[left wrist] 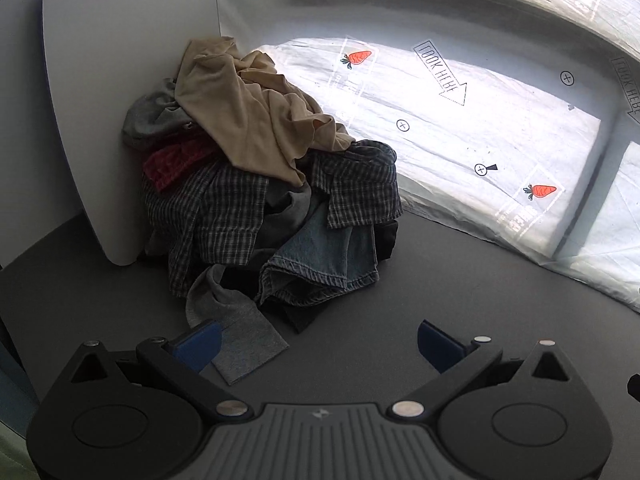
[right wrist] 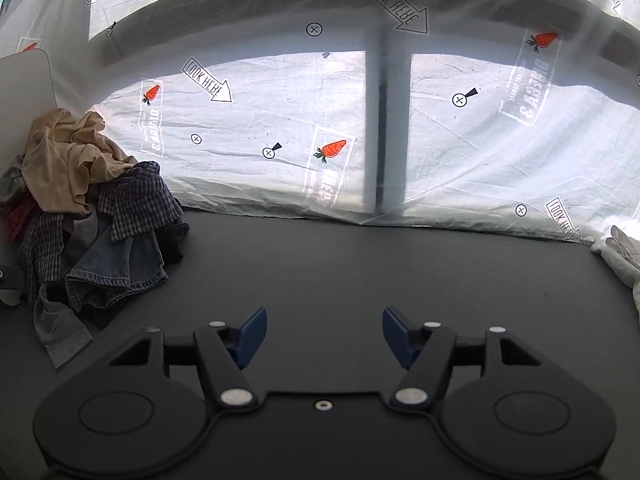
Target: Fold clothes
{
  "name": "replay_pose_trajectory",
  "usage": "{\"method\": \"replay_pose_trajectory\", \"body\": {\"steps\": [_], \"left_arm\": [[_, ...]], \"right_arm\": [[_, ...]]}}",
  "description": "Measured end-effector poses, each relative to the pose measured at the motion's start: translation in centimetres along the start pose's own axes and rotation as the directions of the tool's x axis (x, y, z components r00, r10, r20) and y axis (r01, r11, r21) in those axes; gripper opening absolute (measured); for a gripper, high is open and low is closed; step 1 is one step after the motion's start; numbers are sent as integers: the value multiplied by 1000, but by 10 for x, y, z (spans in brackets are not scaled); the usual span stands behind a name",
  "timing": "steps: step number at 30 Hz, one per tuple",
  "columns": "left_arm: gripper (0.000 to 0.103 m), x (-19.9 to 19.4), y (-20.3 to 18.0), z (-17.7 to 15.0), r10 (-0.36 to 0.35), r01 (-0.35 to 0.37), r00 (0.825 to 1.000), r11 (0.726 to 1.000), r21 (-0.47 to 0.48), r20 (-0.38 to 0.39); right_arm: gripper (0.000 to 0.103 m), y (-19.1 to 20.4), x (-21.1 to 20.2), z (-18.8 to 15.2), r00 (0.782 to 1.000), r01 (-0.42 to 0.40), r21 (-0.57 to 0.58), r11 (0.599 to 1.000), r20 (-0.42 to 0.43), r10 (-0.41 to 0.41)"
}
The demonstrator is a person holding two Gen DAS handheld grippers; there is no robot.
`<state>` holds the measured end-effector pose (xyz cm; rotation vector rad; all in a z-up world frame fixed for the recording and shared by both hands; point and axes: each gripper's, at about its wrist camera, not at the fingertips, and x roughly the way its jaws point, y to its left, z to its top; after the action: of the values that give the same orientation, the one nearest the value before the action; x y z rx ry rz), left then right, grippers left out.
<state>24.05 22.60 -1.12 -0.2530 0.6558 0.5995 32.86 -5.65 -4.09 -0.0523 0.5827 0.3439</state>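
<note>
Dark table (right wrist: 360,272) carries the clothes pile (left wrist: 260,184) at its left end against a white board (left wrist: 128,100). Soft, limp, tangled; the loose tan shirt (left wrist: 248,112) on top looks easiest to pinch. Left gripper (left wrist: 318,344) and right gripper (right wrist: 324,336) both spread apart, holding nothing.

The left gripper (left wrist: 320,344) is held low and level, its two blue-padded fingers (left wrist: 198,344) spread wide apart with nothing between them. The right gripper (right wrist: 324,336) sits at much the same height, to its right, jaws likewise parted and empty, blue pads (right wrist: 252,336) facing each other across the gap.
</note>
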Motion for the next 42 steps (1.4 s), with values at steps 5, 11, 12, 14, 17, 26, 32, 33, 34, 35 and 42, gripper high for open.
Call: {"method": "replay_pose_trajectory", "body": {"steps": [5, 11, 12, 14, 17, 26, 32, 33, 34, 35, 42], "left_arm": [[94, 56, 39, 48, 40, -41, 998, 999, 12, 58], [69, 124, 69, 96, 50, -47, 996, 998, -40, 73], [61, 134, 73, 102, 49, -45, 996, 998, -52, 76], [56, 154, 81, 115, 46, -40, 996, 996, -75, 81], [56, 184, 93, 135, 43, -33, 995, 993, -110, 89], [43, 228, 102, 158, 31, -15, 990, 993, -118, 136], [11, 197, 101, 154, 78, -54, 979, 990, -132, 188], [9, 191, 101, 154, 85, -58, 976, 989, -137, 199], [8, 183, 101, 155, 90, -61, 974, 988, -141, 208], [2, 175, 99, 156, 84, -53, 972, 988, -145, 219], [2, 85, 53, 146, 44, -14, 934, 996, -88, 353]], "right_arm": [[32, 75, 78, 41, 995, -98, -77, 992, 21, 100], [18, 169, 169, 91, 971, -227, -183, 957, 34, 237], [18, 184, 181, 96, 965, -244, -216, 946, 39, 258], [17, 213, 204, 105, 956, -268, -276, 923, 43, 290], [20, 254, 240, 115, 938, -314, -361, 878, 23, 345], [43, 323, 282, 112, 919, -170, -671, 722, 157, 362], [6, 294, 269, 133, 887, -235, -592, 771, 194, 420], [3, 286, 260, 137, 884, -225, -565, 794, 225, 410], [3, 279, 252, 141, 881, -199, -546, 814, 265, 393], [3, 270, 244, 145, 876, -183, -535, 825, 292, 384], [2, 200, 194, 168, 848, -154, -404, 902, 415, 331]]}}
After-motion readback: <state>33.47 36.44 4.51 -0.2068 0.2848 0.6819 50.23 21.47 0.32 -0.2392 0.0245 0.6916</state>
